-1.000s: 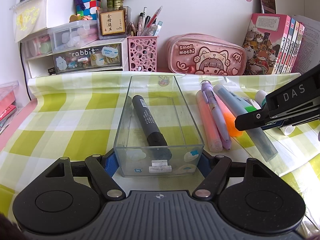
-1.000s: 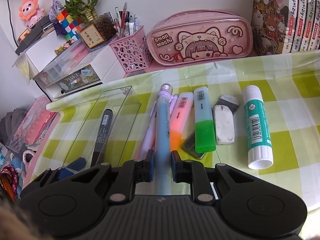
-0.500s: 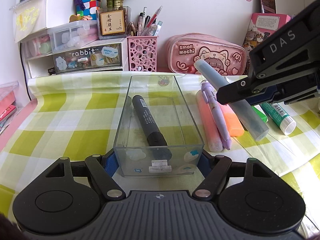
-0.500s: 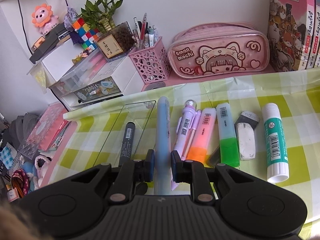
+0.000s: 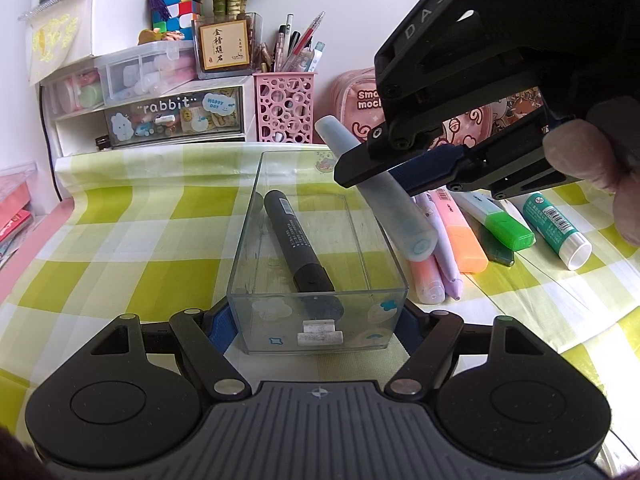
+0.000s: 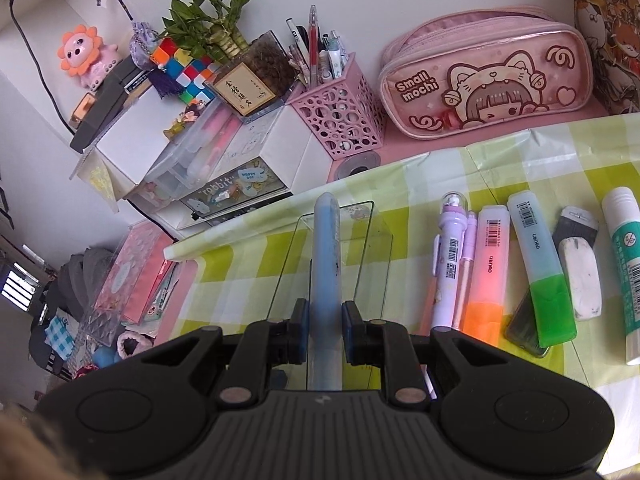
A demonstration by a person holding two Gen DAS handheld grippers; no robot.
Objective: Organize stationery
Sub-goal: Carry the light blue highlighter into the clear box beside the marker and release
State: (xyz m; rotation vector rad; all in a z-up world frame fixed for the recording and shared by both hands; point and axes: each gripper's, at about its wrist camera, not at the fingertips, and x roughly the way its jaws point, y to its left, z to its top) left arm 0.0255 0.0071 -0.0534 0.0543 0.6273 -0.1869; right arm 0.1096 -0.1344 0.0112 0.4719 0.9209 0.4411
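Observation:
My left gripper (image 5: 318,320) is shut on the near end of a clear rectangular box (image 5: 276,304) that stands on the checked cloth. A black marker (image 5: 298,240) lies inside it. My right gripper (image 6: 325,316) is shut on a pale blue pen (image 6: 327,256) and holds it in the air above the box (image 6: 376,256). In the left wrist view the pen (image 5: 380,196) hangs tilted over the box's right wall, with the right gripper (image 5: 404,168) above it.
Right of the box lie a purple pen (image 6: 448,264), a pink-orange highlighter (image 6: 486,272), a blue-green highlighter (image 6: 540,272), an eraser (image 6: 580,280) and a glue stick (image 6: 628,264). At the back stand a pink pen cup (image 6: 340,120), a pink pencil case (image 6: 484,88) and drawer boxes (image 5: 172,116).
My right gripper has lifted the pale blue pen off the cloth and carried it up and left, over the clear box. My left gripper has stayed on the box.

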